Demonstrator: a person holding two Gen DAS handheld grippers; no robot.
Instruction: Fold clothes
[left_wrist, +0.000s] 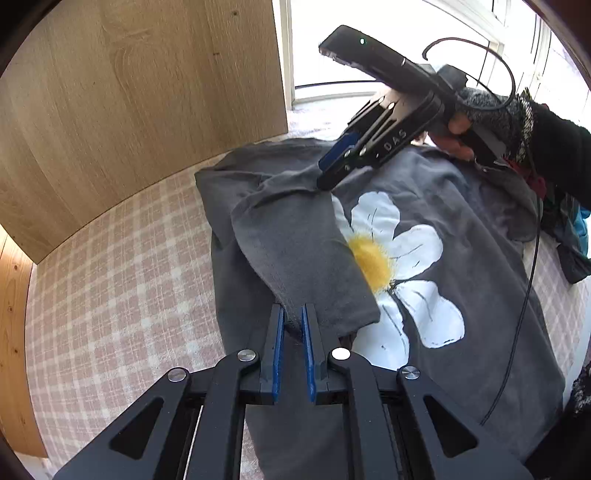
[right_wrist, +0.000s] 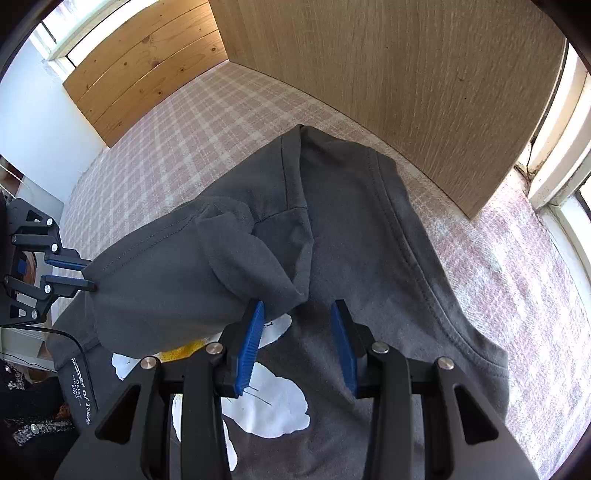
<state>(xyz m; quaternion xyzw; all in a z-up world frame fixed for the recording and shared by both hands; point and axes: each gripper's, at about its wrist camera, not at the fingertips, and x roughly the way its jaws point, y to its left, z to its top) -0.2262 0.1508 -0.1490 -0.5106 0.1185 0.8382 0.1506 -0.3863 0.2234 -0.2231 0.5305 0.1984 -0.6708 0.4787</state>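
Lying face up on the pink checked bedcover (left_wrist: 110, 280), the grey T-shirt (left_wrist: 480, 280) shows a white daisy print (left_wrist: 410, 254) with a yellow centre. Long axis runs from the hem near the left gripper (left_wrist: 293, 314) away toward the wooden panel (left_wrist: 140, 110) and window; collar end points toward the panel.

Left sleeve (left_wrist: 295, 251) is folded inward over the chest, covering part of the daisy. Left gripper's blue fingers are clamped on the sleeve's hem edge, fabric visibly pinched between them.

Right gripper (right_wrist: 299, 310) hovers over the upper chest, fingers apart; one blue pad (right_wrist: 255, 325) touches the fold of the sleeve, nothing held. In the left wrist view it is gripped by a hand (left_wrist: 458, 136) in a dark sleeve, tips down at the shoulder fold.

Dark clothing pile (left_wrist: 569, 236) sits at the bed's far right edge
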